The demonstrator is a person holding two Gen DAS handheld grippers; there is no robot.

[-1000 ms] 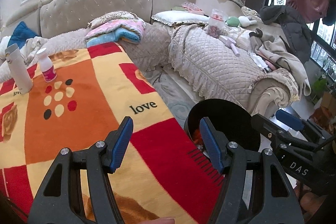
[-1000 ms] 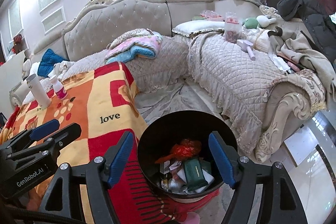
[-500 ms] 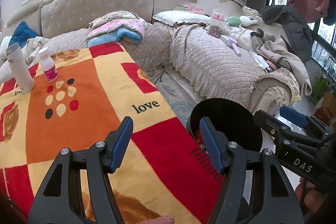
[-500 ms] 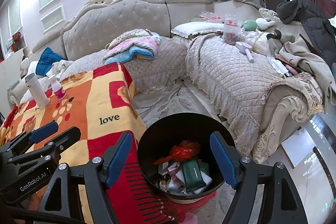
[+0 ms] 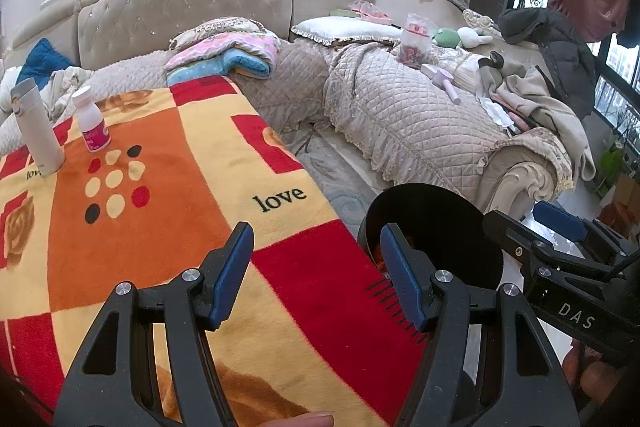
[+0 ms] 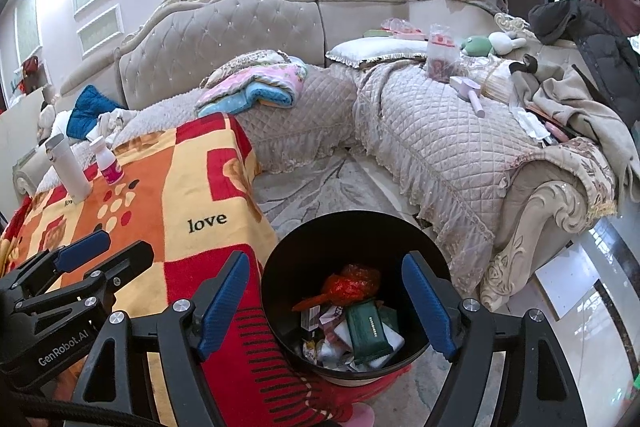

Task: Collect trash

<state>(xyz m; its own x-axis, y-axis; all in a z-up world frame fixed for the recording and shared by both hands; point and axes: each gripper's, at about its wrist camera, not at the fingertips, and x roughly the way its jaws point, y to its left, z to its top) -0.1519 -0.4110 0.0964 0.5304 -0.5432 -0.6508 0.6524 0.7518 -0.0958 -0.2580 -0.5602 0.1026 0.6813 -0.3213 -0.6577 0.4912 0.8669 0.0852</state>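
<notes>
A black trash bin [image 6: 352, 218] stands on the floor beside the blanket-covered table [image 6: 192, 187]. In it lie a red plastic bag [image 6: 352, 281], a green packet [image 6: 368, 327] and other wrappers. My right gripper [image 6: 326, 259] hovers over the bin, its jaws still spreading, with nothing between the pads. My left gripper [image 5: 315, 231] stands open above the red and yellow blanket [image 5: 160, 187], holding nothing. The bin [image 5: 436, 219] shows just right of it. A white bottle with a pink label [image 5: 93, 125] and a white tumbler [image 5: 38, 131] stand upright at the table's far left.
A quilted beige corner sofa [image 6: 440, 147] wraps around behind, with folded blankets [image 6: 256, 91], a pillow, a snack jar [image 6: 440, 59], toys and a heap of clothes [image 6: 580, 95] on it. A patterned rug [image 6: 320, 187] lies between table and sofa.
The right gripper's jaws have spread a little wider over the bin. The left gripper has kept still and stays open.
</notes>
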